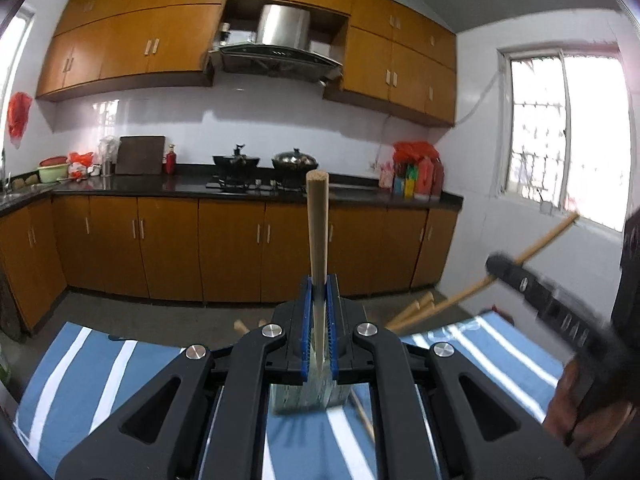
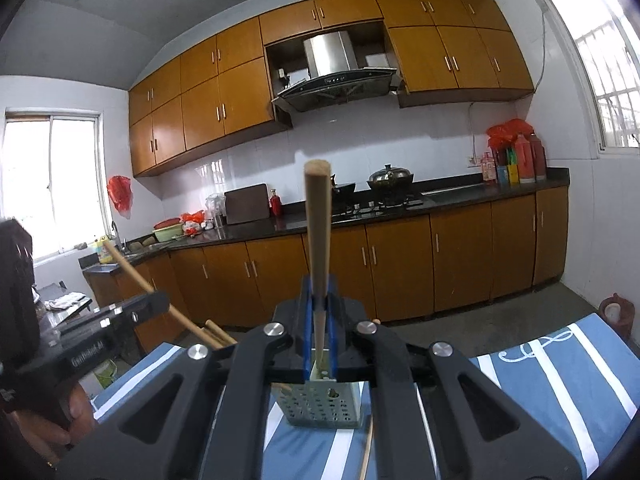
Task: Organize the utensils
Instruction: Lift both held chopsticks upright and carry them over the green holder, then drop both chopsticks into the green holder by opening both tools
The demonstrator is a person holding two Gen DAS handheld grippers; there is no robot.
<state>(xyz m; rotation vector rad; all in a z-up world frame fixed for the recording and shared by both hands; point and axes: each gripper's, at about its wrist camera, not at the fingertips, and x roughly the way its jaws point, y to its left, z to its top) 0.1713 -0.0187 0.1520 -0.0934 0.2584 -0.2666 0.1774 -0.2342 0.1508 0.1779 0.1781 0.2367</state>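
Observation:
My left gripper (image 1: 320, 282) is shut on a wooden chopstick (image 1: 318, 224) that stands upright between its blue pads. Just below it, a perforated metal utensil holder (image 1: 308, 398) stands on the blue striped cloth (image 1: 100, 360). My right gripper (image 2: 319, 286) is shut on a second chopstick (image 2: 318, 220), also above that holder (image 2: 320, 408). Each view catches the other tool at its side: the right gripper (image 1: 496, 266) with its slanted chopstick (image 1: 544, 240), and the left gripper (image 2: 160, 302) with its chopstick (image 2: 128, 268).
Several loose chopsticks (image 1: 416, 308) lie at the far edge of the cloth, and one (image 2: 366, 452) lies near the holder. Beyond the table is bare floor, then wooden cabinets (image 1: 168, 248) and a dark counter with a stove and pots (image 1: 294, 160).

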